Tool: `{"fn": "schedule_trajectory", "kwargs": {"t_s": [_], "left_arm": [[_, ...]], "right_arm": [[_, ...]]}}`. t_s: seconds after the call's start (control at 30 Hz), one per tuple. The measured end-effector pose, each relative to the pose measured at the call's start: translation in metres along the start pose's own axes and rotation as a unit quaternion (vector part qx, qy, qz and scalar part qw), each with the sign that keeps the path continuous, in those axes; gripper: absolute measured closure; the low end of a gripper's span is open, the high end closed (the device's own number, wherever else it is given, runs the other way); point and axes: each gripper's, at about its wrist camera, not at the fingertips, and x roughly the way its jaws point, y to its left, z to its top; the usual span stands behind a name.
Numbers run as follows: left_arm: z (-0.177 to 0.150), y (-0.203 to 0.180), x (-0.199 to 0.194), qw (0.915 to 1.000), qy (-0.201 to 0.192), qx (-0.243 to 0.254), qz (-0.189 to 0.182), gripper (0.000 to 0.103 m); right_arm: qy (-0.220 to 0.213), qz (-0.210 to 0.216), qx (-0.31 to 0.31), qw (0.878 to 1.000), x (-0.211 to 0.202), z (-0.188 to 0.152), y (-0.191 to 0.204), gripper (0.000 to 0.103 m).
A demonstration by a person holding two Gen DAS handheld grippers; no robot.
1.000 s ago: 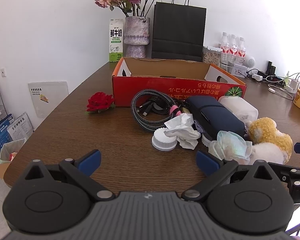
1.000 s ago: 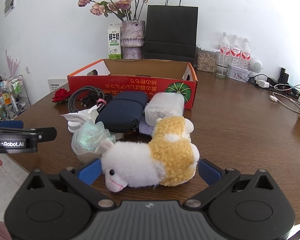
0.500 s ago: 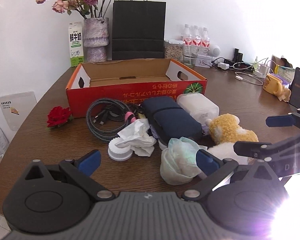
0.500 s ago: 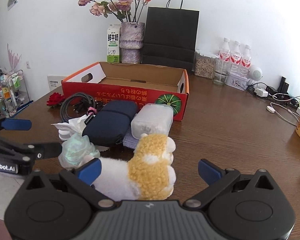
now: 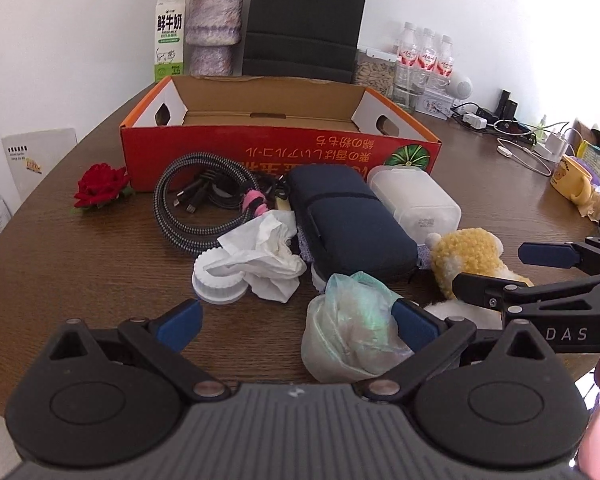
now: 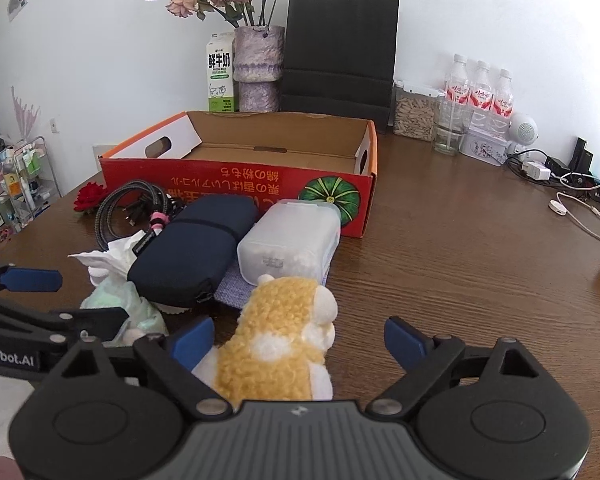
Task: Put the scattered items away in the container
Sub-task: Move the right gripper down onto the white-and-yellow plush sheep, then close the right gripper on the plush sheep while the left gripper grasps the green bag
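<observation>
Over the last second both grippers have closed in on the clutter in front of the red cardboard box [image 5: 280, 152]; the left gripper [image 5: 296, 322] has swung from the bare wood toward the crumpled plastic bag [image 5: 350, 330], which now sits just inside its right finger, while the right gripper [image 6: 299, 338] has dropped over the plush sheep [image 6: 280, 332] so that the toy lies between its fingers; both pairs of fingers are spread wide and grip nothing, so I judge that each hand is lined up for a first pick and the box, seemingly bare inside, has received nothing yet. The rest of the scattered things lie on the worktop [image 6: 480, 264] against the near wall of the box: a coiled cable [image 5: 204, 204], a navy pouch [image 5: 352, 224] and a translucent lidded tub [image 5: 416, 200] nearest it, with a crumpled tissue [image 5: 264, 256] draped over a white cap [image 5: 218, 284] further from the box, and a red fabric rose [image 5: 100, 184] off the box's left corner. The left view alone shows the cap and how the bag stands against the finger; the right view alone shows a lilac cloth [image 6: 236, 288] under the tub and pouch; whether the bag touches the sheep is unclear from either, since the fingers cover that gap.
</observation>
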Motion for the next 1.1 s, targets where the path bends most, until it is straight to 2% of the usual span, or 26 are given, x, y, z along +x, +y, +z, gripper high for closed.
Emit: {"fn": "schedule_trajectory", "kwargs": {"t_s": [0.07,0.13,0.23,0.37,0.43,0.5,0.6,0.83,1.1], "left_arm": [[-0.001,0.002,0.002,0.9999,0.003,-0.009,-0.003,0.002],[-0.002,0.004,0.004,0.9999,0.008,-0.012,-0.009,0.009],[-0.003,0.005,0.008,0.9995,0.020,-0.014,-0.020,0.027],[-0.005,0.005,0.013,0.9990,0.032,-0.014,-0.026,0.058],[-0.005,0.007,0.012,0.9989,0.031,-0.019,-0.028,0.065],[-0.006,0.009,0.011,0.9988,0.030,-0.025,-0.030,0.067],[-0.006,0.013,0.008,0.9988,0.025,-0.029,-0.030,0.068],[-0.006,0.021,-0.003,0.9989,0.009,-0.036,-0.030,0.068],[0.003,0.028,-0.016,0.9989,-0.022,-0.027,-0.032,0.068]], "right_arm": [[0.008,0.011,0.006,1.000,0.007,-0.001,-0.002,0.021],[0.010,0.022,0.015,1.000,0.011,-0.002,-0.005,0.023],[0.019,0.041,0.035,0.998,0.018,-0.005,-0.011,0.026],[0.027,0.061,0.052,0.996,0.022,-0.009,-0.014,0.038],[0.026,0.063,0.051,0.996,0.021,-0.011,-0.013,0.043],[0.027,0.065,0.051,0.996,0.020,-0.013,-0.012,0.051],[0.023,0.065,0.055,0.996,0.017,-0.015,-0.011,0.052],[0.010,0.058,0.068,0.996,0.003,-0.014,-0.012,0.053],[-0.042,0.048,0.061,0.996,-0.021,0.007,-0.008,0.053]]}}
